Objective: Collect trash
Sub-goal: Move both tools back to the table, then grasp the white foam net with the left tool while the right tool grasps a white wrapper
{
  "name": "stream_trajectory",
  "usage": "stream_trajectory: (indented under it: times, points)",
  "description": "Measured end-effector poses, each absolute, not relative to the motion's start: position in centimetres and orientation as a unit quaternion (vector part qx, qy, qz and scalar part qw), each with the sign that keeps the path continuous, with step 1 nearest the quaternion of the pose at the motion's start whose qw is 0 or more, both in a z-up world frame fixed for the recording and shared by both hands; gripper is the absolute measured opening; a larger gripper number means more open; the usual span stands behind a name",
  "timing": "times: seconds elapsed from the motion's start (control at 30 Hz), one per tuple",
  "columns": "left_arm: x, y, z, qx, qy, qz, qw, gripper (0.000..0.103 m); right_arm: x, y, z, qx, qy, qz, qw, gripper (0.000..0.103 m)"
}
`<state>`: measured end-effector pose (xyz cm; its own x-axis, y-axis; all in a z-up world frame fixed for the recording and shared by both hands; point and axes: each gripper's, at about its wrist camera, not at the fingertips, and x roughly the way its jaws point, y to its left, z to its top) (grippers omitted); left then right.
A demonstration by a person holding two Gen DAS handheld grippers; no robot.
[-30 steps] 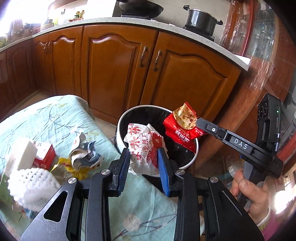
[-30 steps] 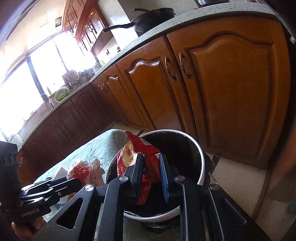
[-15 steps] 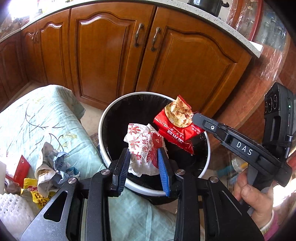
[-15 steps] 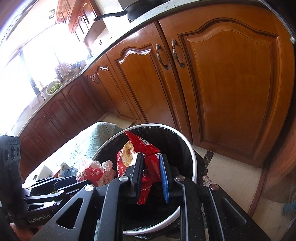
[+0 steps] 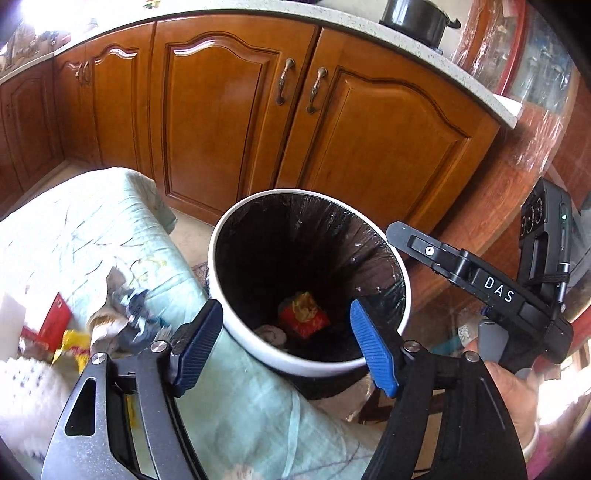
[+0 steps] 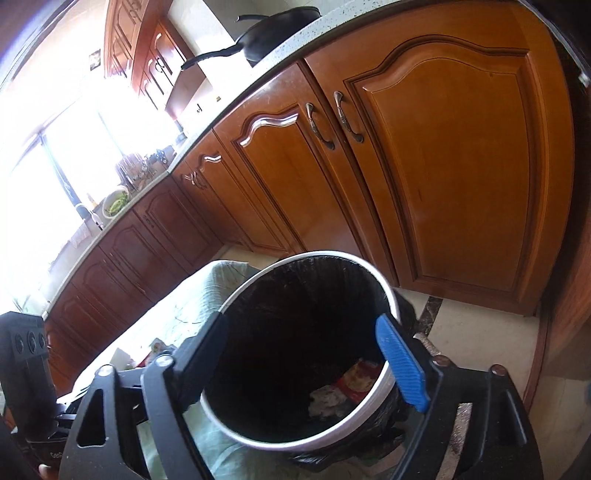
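A white trash bin (image 5: 236, 328) with a black liner stands on the floor beside the cloth-covered table. At its bottom lie a red snack bag (image 5: 303, 316) and a crumpled white wrapper (image 5: 271, 334). My left gripper (image 5: 286, 347) is open and empty above the bin's near rim. My right gripper (image 6: 308, 363) is open and empty over the bin (image 6: 392, 365), with the red bag (image 6: 357, 377) and white wrapper (image 6: 327, 400) below it. The right gripper also shows in the left wrist view, at the bin's right rim.
More trash lies on the pale green tablecloth (image 5: 92, 229): crumpled paper (image 5: 123, 310), a yellow wrapper (image 5: 75, 347), a red carton (image 5: 55, 319), white foam netting (image 5: 26, 398). Wooden cabinet doors (image 5: 229, 125) stand close behind the bin. A pot (image 5: 413, 18) sits on the counter.
Both grippers opened wide. The red snack bag and the red-and-white wrapper dropped from them to the bottom of the bin. Both grippers stay above the bin.
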<state>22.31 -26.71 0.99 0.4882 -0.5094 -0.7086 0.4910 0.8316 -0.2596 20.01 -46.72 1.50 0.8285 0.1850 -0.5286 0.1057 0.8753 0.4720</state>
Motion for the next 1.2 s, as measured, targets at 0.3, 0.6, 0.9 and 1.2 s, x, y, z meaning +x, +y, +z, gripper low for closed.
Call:
stream_trajectory:
  times: [0.3,0.6,0.9,1.2]
  points:
    - [16.9,-20.1,2.5,-0.052,0.371,-0.249,0.893,0.086,17.0,-41.8,1.2,0.250,0.298,0.067,0.919,0.098]
    - [13.2,-13.6,2.8,-0.075,0.345,-0.180,0.918,0.088,15.9,-36.9,1.4,0.220,0.301,0.104,0.922,0.098]
    - [12.5,-9.0,2.1,-0.098,0.341,-0.136,0.925,0.088,15.9,-33.3,0.9,0.200,0.317,0.131,0.918,0.098]
    - [13.9,-7.3,1.5,-0.101,0.353,-0.107,0.924,0.088,19.1,-31.9,1.1,0.188,0.324,0.153,0.914,0.098]
